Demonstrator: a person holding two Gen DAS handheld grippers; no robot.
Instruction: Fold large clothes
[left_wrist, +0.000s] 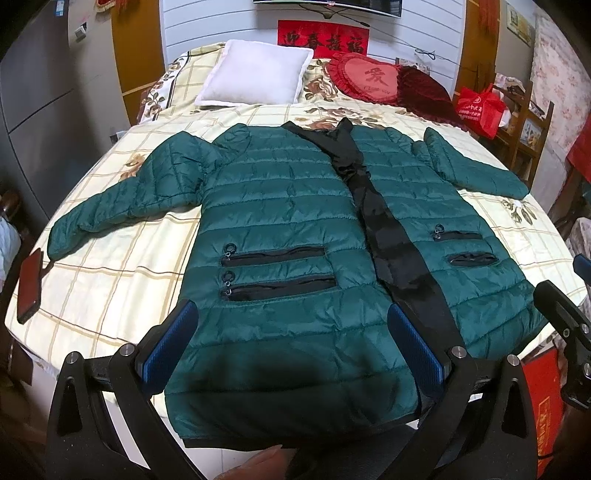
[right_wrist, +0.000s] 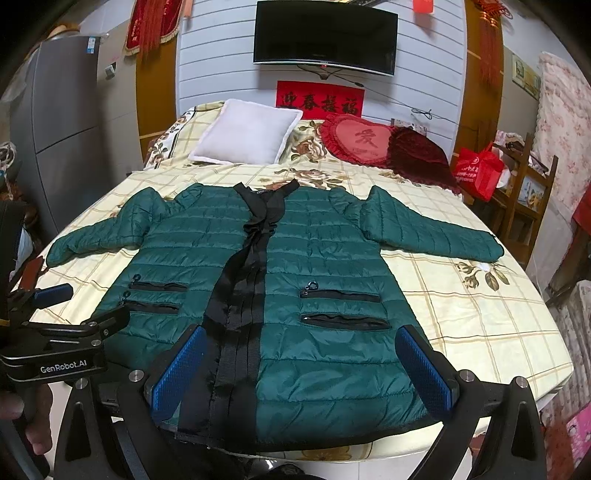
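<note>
A dark green quilted jacket lies flat and front-up on the bed, sleeves spread to both sides, with a black placket down its middle. Its hem hangs at the bed's near edge. My left gripper is open, its blue pads held just above the hem's left half. My right gripper is open too, straddling the placket and the hem's right half. Neither holds any cloth. Each gripper shows in the other's view: the left gripper and the right gripper.
The bed has a cream checked floral sheet. A white pillow, a red heart cushion and a dark red cushion sit at its head. A phone lies at the left edge. A red bag rests on a wooden chair at right.
</note>
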